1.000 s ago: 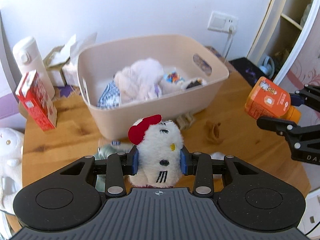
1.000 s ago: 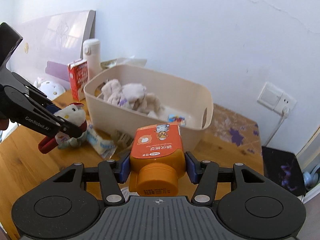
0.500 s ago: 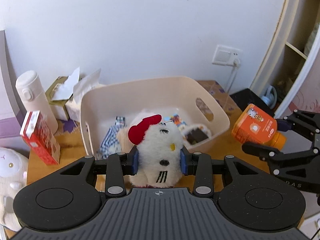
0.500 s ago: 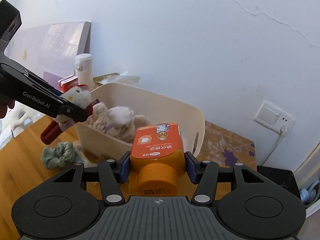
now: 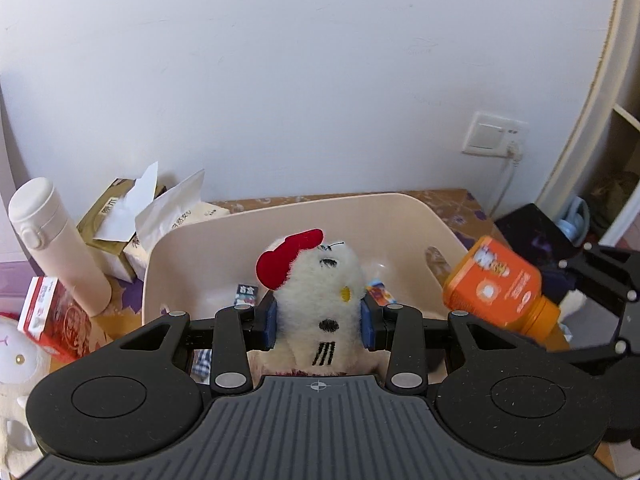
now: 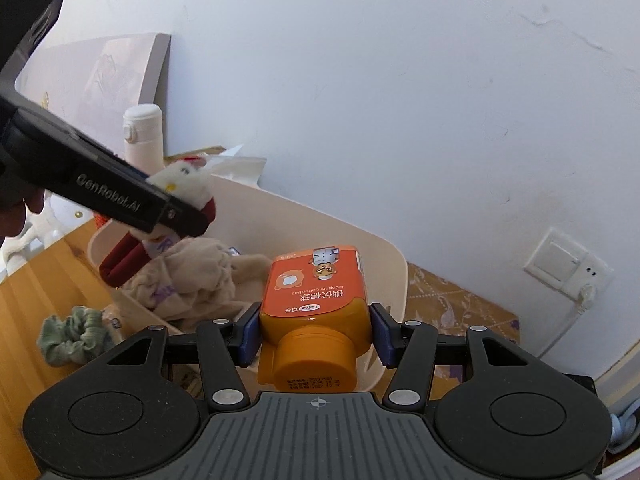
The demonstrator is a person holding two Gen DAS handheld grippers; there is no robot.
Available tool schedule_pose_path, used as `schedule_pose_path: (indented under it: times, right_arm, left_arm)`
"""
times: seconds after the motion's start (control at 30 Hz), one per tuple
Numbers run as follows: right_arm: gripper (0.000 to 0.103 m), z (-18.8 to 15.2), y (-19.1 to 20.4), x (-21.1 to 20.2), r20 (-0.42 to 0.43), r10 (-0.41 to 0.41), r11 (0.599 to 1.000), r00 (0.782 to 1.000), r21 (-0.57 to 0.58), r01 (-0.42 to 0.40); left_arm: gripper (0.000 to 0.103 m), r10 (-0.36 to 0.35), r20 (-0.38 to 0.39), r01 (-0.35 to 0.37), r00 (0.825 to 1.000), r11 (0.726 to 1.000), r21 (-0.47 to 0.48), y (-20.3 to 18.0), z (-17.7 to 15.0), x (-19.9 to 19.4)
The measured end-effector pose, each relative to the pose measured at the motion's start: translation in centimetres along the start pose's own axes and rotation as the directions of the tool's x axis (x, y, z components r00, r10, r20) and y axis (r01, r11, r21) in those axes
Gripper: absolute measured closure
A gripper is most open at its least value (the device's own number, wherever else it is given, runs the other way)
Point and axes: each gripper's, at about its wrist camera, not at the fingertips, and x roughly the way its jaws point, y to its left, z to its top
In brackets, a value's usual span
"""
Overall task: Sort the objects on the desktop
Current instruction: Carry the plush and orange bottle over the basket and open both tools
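Note:
My left gripper point(image 5: 319, 322) is shut on a white plush cat with a red bow point(image 5: 318, 300) and holds it above the beige plastic bin point(image 5: 192, 248). The plush also shows in the right wrist view point(image 6: 184, 178). My right gripper point(image 6: 315, 334) is shut on an orange bottle point(image 6: 316, 300) and holds it over the bin's right rim point(image 6: 384, 256). The bottle shows in the left wrist view point(image 5: 500, 284) at the right. A beige plush toy point(image 6: 192, 276) lies inside the bin.
A white thermos point(image 5: 56, 244), tissue packs point(image 5: 136, 220) and a red carton point(image 5: 52, 324) stand left of the bin. A green scrunchie point(image 6: 72, 336) lies on the wooden table point(image 6: 36, 280). A wall socket point(image 5: 494, 138) is behind. A white plush point(image 5: 16, 364) sits far left.
Both grippers have risen and moved forward over the bin, carrying the plush cat and the orange bottle. The bottle has come closer to the bin's right rim.

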Motion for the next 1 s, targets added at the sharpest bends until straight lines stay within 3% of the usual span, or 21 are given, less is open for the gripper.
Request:
schedule_pose_path:
  times: [0.3, 0.6, 0.8, 1.0]
  right_arm:
    - [0.051, -0.4, -0.2, 4.3, -0.065, 0.040, 0.999, 0.997, -0.003, -0.040]
    - [0.050, -0.6, 0.8, 7.2, -0.139, 0.079, 0.996, 0.987, -0.025, -0.084]
    - [0.050, -0.7, 0.5, 7.7, -0.145, 0.079, 0.997, 0.986, 0.014, -0.078]
    - [0.030, -0.8, 0.3, 7.6, -0.135, 0.042, 0.999, 0.990, 0.026, -0.039]
  left_arm:
    - [0.064, 0.067, -0.055, -0.069, 0.996, 0.997, -0.032, 0.3, 0.2, 4.0]
    - [0.063, 0.078, -0.126, -0.081, 0.989, 0.997, -0.016, 0.3, -0.7, 6.2]
    - [0.060, 0.068, -0.149, -0.068, 0.987, 0.998, 0.001, 0.1, -1.1, 6.6]
    - [0.038, 0.084, -0.177, -0.090, 0.981, 0.996, -0.025, 0.4, -1.4, 6.4]
